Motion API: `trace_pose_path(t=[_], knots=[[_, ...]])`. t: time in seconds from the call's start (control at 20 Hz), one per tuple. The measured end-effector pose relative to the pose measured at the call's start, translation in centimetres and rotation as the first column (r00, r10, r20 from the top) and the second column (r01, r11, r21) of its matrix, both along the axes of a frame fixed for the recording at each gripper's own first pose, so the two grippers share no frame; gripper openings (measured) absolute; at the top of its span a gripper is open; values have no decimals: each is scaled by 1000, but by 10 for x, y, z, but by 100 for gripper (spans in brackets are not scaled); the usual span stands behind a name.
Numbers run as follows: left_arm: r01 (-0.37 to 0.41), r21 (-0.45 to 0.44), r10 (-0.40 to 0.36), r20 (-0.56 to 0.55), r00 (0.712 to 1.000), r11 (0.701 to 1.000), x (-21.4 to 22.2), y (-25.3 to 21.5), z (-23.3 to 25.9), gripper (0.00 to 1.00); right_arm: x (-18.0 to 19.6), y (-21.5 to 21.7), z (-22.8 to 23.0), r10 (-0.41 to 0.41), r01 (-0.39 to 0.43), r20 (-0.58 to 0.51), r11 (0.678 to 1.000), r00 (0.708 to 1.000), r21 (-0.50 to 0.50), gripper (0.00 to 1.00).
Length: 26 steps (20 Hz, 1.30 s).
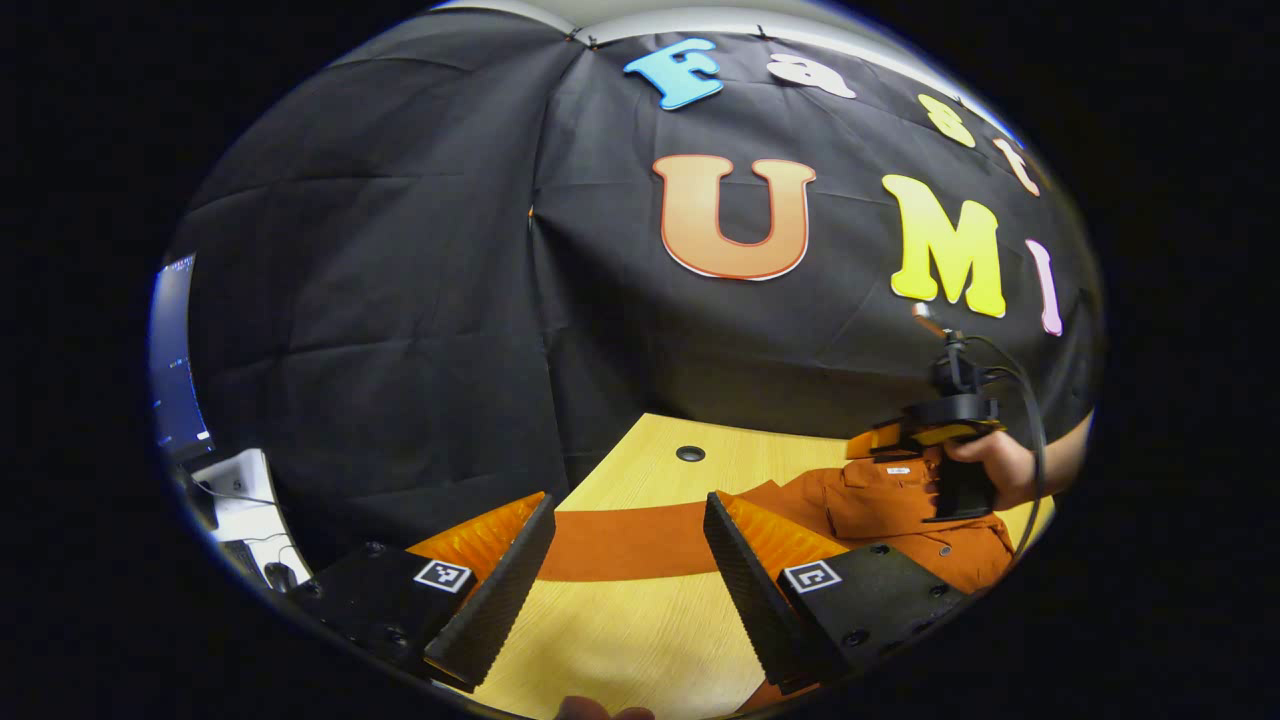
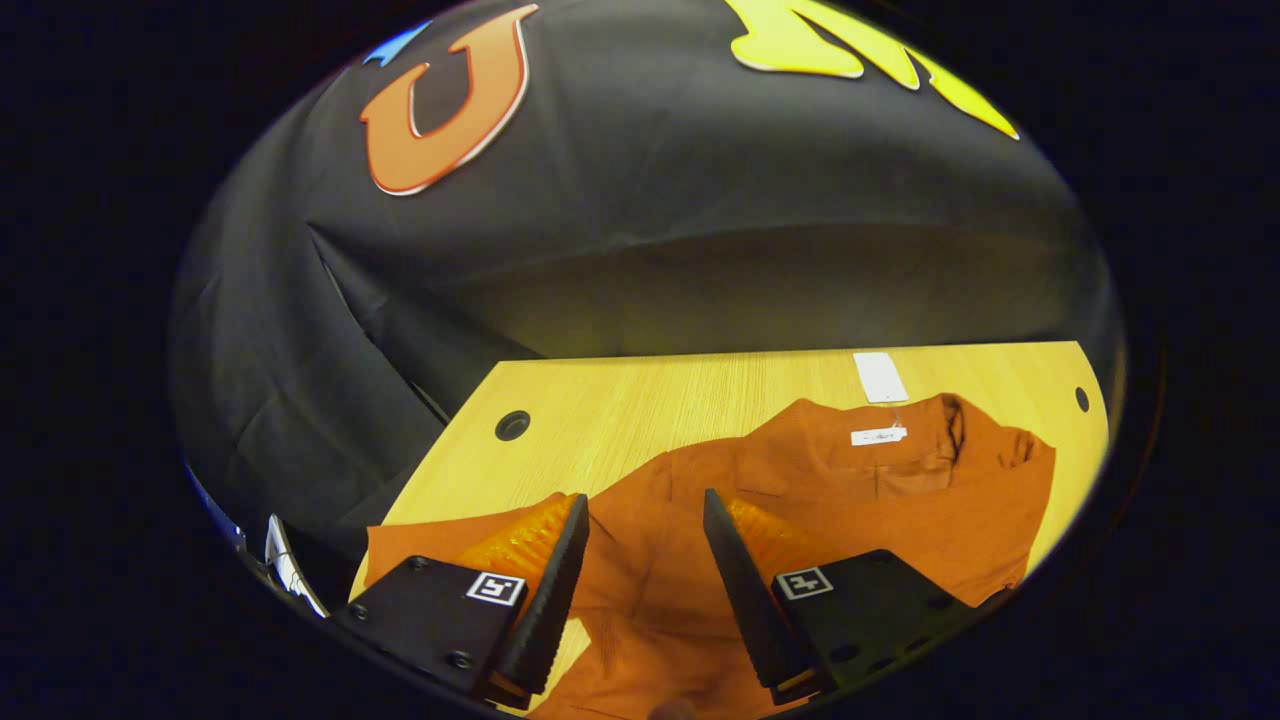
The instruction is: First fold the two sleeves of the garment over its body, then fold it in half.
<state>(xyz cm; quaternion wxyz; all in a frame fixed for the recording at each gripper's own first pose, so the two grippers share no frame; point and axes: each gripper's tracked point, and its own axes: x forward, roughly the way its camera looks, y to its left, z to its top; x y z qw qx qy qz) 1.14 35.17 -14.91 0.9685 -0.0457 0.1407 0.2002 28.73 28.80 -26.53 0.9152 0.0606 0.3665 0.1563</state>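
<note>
Plainly, the rust-orange long-sleeved button shirt [image 2: 820,500] lies flat on the pale wood-grain tabletop [image 2: 640,400], collar toward the far edge, with a white paper tag [image 2: 880,377] lying on the wood just past the collar. One sleeve [image 1: 620,540] stretches straight out across the wood, away from the shirt's body, so by my reading the sleeve folds are not yet done.

The left gripper [image 1: 628,560] hangs just above that stretched sleeve with its jaws spread wide and nothing between them, likely placed there to pinch the cloth and carry it over the body. The right gripper [image 2: 645,565] sits low over the shirt's body, jaws likewise released and holding nothing; it may be there to steady the cloth. In the left gripper view that same tool appears farther off, held in a person's hand [image 1: 1000,465] above the shirt's collar end.

The tabletop is smooth and has round cable holes [image 2: 512,425]. Black cloth walls [image 1: 400,300] close the booth behind, and a lit monitor [image 1: 175,350] stands beyond the left edge.
</note>
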Motion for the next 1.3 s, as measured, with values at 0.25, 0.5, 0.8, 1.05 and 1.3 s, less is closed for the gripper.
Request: trace_pose_path(t=[0.25, 0.5, 0.8, 1.05, 1.3], knots=[[-10, -19, 9, -26, 1000, 1000, 31, 43, -29, 98, -58, -17, 65, 116, -115, 111, 993, 987, -24, 77], [-2, -83, -5, -84, 996, 997, 53, 82, -66, 98, -105, -31, 119, 190, -188, 203, 982, 961, -30, 77], [46, -211, -98, -239, 966, 976, 82, 129, -135, 98, -144, -74, 153, 195, -189, 210, 981, 958, -50, 77], [76, -323, -183, -317, 931, 943, 111, 153, -182, 99, -154, -115, 145, 142, -126, 186, 987, 972, -98, 77], [129, -460, -319, -366, 874, 879, 112, 132, -217, 98, -162, -136, 136, 111, -88, 173, 987, 979, -133, 77]])
